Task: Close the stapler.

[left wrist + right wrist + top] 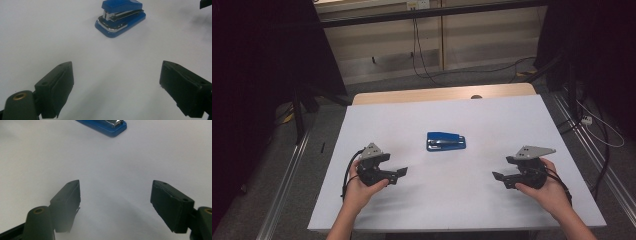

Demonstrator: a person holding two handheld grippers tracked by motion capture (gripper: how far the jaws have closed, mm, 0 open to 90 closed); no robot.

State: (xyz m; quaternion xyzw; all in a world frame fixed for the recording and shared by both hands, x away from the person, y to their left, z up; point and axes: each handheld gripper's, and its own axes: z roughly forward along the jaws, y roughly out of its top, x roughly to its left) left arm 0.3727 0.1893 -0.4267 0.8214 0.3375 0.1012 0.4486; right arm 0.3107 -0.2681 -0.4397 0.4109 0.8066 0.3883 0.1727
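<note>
stapler lying crosswise on tabletop | left hand-held gripper sitting nearer, jaws apart | right hand-held gripper gaping, empty

Each hand carries a black claw. The left claw has a chunky black body with a grey three-cornered plate on top, dotted with small dark holes, and a black cable looping from its rear. The right claw has the same black build, a wider grey plate with small holes, and a black cable along the wrist. Seen close, the fingers are blocky black pads with small screw holes, and a brass-ringed hole sits at the base. The forearms are bare, no sleeves.
</note>
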